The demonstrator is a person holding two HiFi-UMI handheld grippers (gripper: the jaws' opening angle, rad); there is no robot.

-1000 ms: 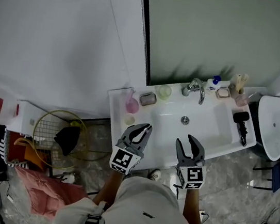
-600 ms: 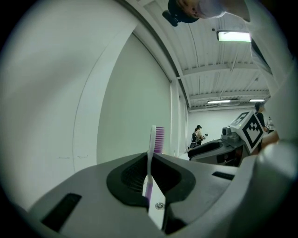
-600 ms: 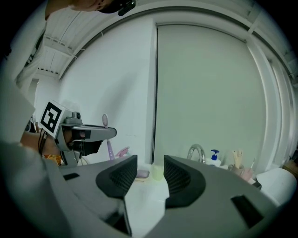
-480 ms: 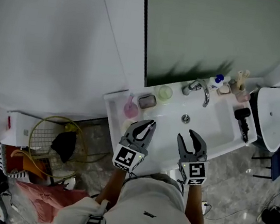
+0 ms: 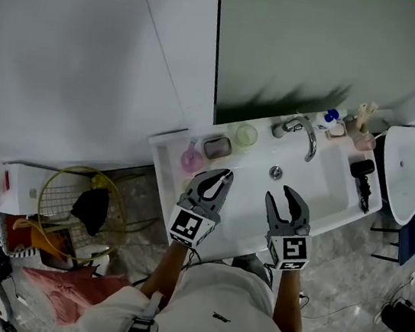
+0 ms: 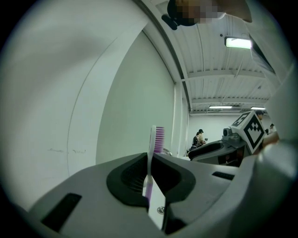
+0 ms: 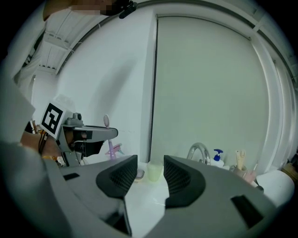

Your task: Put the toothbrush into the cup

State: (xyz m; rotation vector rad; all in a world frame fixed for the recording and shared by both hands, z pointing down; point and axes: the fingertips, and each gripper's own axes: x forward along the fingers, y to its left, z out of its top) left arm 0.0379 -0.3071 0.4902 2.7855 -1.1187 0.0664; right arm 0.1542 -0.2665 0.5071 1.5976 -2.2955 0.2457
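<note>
While both grippers hover over the sink (image 5: 321, 178), we hold the toothbrush (image 6: 150, 149) upright, bristles uppermost, clenched between the fingers of the left gripper (image 5: 224, 175); the right gripper (image 5: 280, 193) has its fingers released and empty. The pale green cup (image 5: 246, 135) stands apart, on the rear ledge beside the tap (image 5: 299, 129).

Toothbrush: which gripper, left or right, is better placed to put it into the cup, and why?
Left. The left gripper is shut on the toothbrush and sits nearer the cup; the right gripper is open and empty.
</note>
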